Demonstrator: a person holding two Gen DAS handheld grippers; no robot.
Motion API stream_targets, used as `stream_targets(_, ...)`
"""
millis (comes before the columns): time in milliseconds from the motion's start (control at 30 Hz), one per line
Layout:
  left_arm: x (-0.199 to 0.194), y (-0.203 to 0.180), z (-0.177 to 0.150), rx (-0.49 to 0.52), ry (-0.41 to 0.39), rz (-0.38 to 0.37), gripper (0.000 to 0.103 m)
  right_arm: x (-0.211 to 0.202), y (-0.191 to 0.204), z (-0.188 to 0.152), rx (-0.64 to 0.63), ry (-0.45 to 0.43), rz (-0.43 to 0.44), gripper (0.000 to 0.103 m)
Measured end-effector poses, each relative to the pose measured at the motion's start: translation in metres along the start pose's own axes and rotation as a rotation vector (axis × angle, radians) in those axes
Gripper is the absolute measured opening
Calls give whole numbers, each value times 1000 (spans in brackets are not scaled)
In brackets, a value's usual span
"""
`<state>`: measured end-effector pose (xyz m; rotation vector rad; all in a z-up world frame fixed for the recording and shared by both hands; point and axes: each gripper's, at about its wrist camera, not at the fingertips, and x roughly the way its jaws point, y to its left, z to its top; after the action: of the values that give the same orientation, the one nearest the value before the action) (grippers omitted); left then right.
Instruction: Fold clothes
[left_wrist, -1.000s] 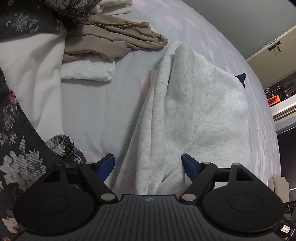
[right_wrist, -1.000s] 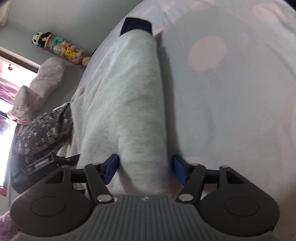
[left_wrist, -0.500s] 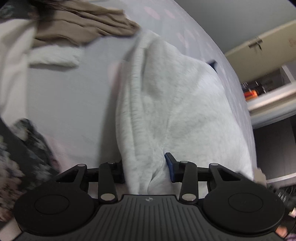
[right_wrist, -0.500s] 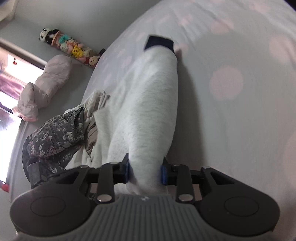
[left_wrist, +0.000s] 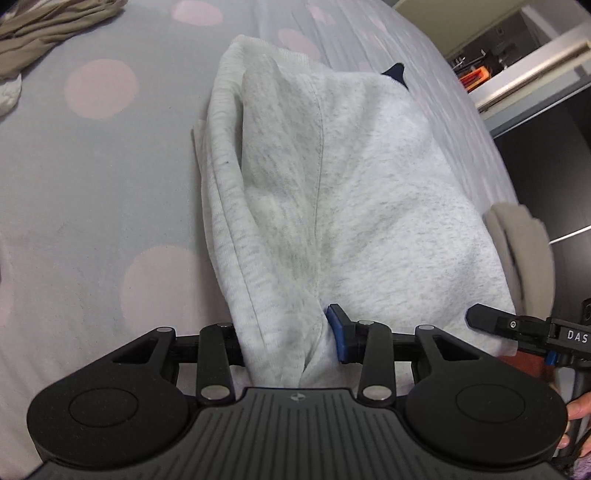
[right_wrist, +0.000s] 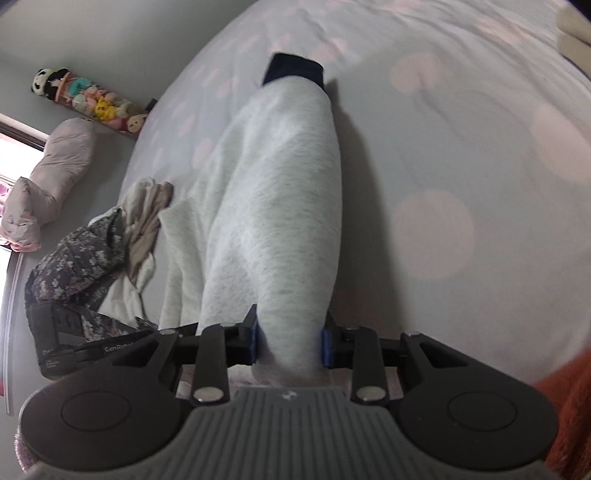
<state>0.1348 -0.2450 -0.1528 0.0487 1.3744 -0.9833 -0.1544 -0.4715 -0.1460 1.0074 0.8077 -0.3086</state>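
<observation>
sweatshirt (left_wrist: 332, 192): being held raised off the dotted bed (left_wrist: 92, 184), navy cuff (right_wrist: 293, 70) trailing on it
left gripper (left_wrist: 291, 339): being clenched on its bunched edge
right gripper (right_wrist: 291, 336): being clenched on its sleeve

The left tool (left_wrist: 288, 343) was clamped tight on a bunched fold of the grey garment (left_wrist: 351, 206), its fingers pressed into the cloth. The right tool (right_wrist: 291, 341) likewise gripped a gathered length of it, both blue pads (right_wrist: 327, 345) sunk into the fabric. Fingertips of a hand (left_wrist: 576, 413) showed at the left view's lower right edge.
</observation>
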Motion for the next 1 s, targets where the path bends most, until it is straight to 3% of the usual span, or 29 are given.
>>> stream_targets(200,-2,-5,5,9,-4,19,36,5,1,-3,-41,3,-18,34)
stream_targets(533,-39,12,4,-4,-99,13,40,-7,-1,-2,-103,-27,-19,43)
stream_targets(700,-68,10,2,-4,-179,13,44,-24,6,2,-184,-100,-37,44)
stream_targets(833,-88,9,15,-31,-298,-55,55,-43,17,12,-288,-242,-41,44)
stream_targets(900,-93,9,24,-45,-351,-77,58,-42,25,20,-317,-259,-67,45)
stream_targets(1000,-91,7,38,-41,-382,-42,62,-38,35,31,-357,-272,-93,46)
